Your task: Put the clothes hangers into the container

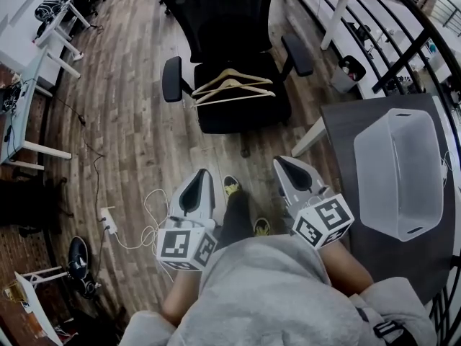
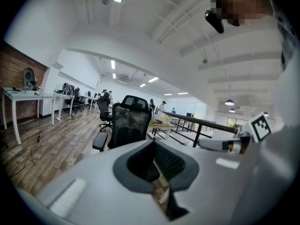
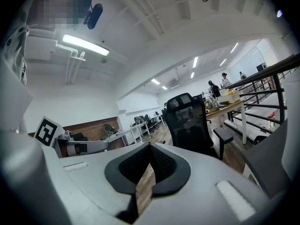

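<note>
Wooden hangers (image 1: 233, 85) x3 on blk chair (image 1: 245, 117), 1 container (image 1: 369, 166)

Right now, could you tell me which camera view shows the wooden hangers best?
The head view: the hangers lie in plain sight on the black chair, on its seat. Both gripper views show only that chair's backrest and an armrest; the seat is hidden there, so no hangers appear.
</note>
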A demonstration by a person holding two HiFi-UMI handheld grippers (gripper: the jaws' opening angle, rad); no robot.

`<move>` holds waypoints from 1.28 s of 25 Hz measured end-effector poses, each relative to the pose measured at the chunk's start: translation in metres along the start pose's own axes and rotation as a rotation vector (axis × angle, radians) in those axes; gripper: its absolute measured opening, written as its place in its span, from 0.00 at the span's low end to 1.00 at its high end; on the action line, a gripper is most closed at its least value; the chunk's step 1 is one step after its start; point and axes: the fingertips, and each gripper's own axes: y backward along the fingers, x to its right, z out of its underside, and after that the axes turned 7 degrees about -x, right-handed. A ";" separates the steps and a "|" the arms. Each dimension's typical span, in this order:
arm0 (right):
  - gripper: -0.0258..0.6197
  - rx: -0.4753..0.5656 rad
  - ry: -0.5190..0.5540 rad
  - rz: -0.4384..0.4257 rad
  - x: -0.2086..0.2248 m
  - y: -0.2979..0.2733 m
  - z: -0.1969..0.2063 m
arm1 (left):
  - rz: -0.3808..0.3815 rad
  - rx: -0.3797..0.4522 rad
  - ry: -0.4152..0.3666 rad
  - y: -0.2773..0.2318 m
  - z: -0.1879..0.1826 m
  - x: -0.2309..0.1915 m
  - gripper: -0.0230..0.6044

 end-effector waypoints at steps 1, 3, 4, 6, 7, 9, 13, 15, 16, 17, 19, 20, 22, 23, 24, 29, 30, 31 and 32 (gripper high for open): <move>0.04 -0.005 -0.002 0.002 0.003 -0.008 -0.001 | 0.000 -0.002 0.002 -0.007 -0.002 -0.005 0.05; 0.04 -0.016 -0.007 0.009 0.010 -0.023 -0.004 | 0.001 -0.012 0.008 -0.022 -0.006 -0.016 0.05; 0.04 -0.022 -0.009 0.013 0.014 -0.031 -0.006 | 0.002 -0.017 0.012 -0.030 -0.008 -0.021 0.05; 0.04 -0.029 -0.013 0.025 0.021 -0.046 -0.011 | 0.011 -0.026 0.018 -0.046 -0.014 -0.031 0.05; 0.04 -0.031 -0.015 0.032 0.025 -0.053 -0.015 | 0.017 -0.029 0.019 -0.054 -0.018 -0.036 0.05; 0.04 -0.035 -0.020 0.045 0.031 -0.068 -0.023 | 0.032 -0.030 0.020 -0.071 -0.029 -0.045 0.05; 0.04 -0.041 -0.022 0.069 0.044 -0.099 -0.038 | 0.051 -0.035 0.005 -0.103 -0.047 -0.065 0.05; 0.04 -0.045 -0.025 0.079 0.049 -0.113 -0.044 | 0.056 -0.031 -0.014 -0.116 -0.055 -0.074 0.05; 0.04 -0.047 -0.026 0.082 0.050 -0.121 -0.046 | 0.058 -0.028 -0.024 -0.121 -0.059 -0.079 0.05; 0.04 -0.049 -0.025 0.084 0.050 -0.128 -0.049 | 0.060 -0.025 -0.030 -0.126 -0.063 -0.084 0.05; 0.04 -0.056 -0.019 0.087 0.048 -0.141 -0.053 | 0.063 -0.019 -0.033 -0.132 -0.069 -0.094 0.05; 0.04 -0.059 -0.016 0.090 0.048 -0.148 -0.056 | 0.066 -0.017 -0.031 -0.135 -0.071 -0.099 0.05; 0.04 -0.061 -0.015 0.094 0.048 -0.161 -0.062 | 0.069 -0.016 -0.026 -0.143 -0.076 -0.110 0.05; 0.04 -0.060 -0.015 0.096 0.049 -0.169 -0.065 | 0.070 -0.017 -0.025 -0.147 -0.078 -0.117 0.05; 0.04 -0.059 -0.014 0.099 0.049 -0.176 -0.068 | 0.071 -0.018 -0.023 -0.150 -0.080 -0.123 0.05; 0.04 -0.062 -0.006 0.107 0.042 -0.209 -0.079 | 0.096 -0.021 -0.005 -0.162 -0.087 -0.150 0.05; 0.04 -0.060 -0.006 0.109 0.041 -0.215 -0.082 | 0.101 -0.019 -0.006 -0.165 -0.089 -0.155 0.05; 0.04 -0.059 -0.003 0.110 0.039 -0.222 -0.085 | 0.106 -0.018 -0.005 -0.167 -0.091 -0.161 0.05; 0.04 -0.059 0.002 0.111 0.037 -0.228 -0.088 | 0.110 -0.017 -0.002 -0.170 -0.092 -0.165 0.05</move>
